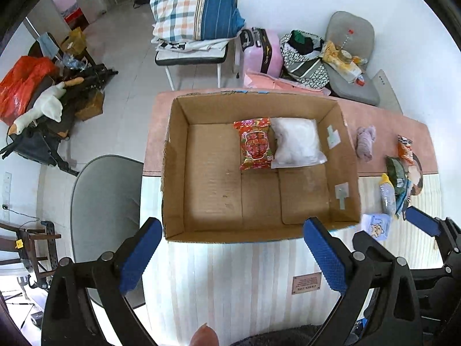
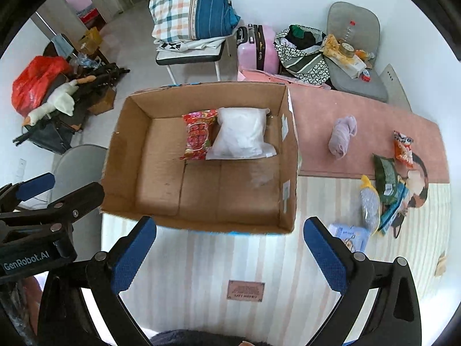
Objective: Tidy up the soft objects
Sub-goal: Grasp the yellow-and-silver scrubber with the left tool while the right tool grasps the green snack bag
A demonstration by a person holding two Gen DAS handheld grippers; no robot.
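- Open brown cardboard box [image 1: 175,173]: on the table [image 1: 230,274], dead centre ahead of both tongs.
- Red printed snack packet [image 1: 255,144] and white soft plastic pouch [image 1: 296,142]: inside the box toward 12 o'clock, side by side and touching; long axes running 12 to 6.
- Lilac rolled cloth bundle [image 2: 341,135]: outside the box at 2 o'clock on the pink mat [image 2: 374,109]; long axis roughly 12 to 6, slightly tilted.
- Loose pile of mixed packets [image 2: 386,178]: at 3 o'clock, overlapping; orange sachet [image 2: 402,148] just beyond.
- Left tongs [image 1: 230,255]: spread wide, holding nothing, near the box's front wall.
- Right tongs [image 2: 230,252]: spread wide, holding nothing.
- Risks, judged: a squashy bundle slipping or unrolling under a shallow pinch; overlapping packets lifting together; tongs catching the box wall and shifting it.
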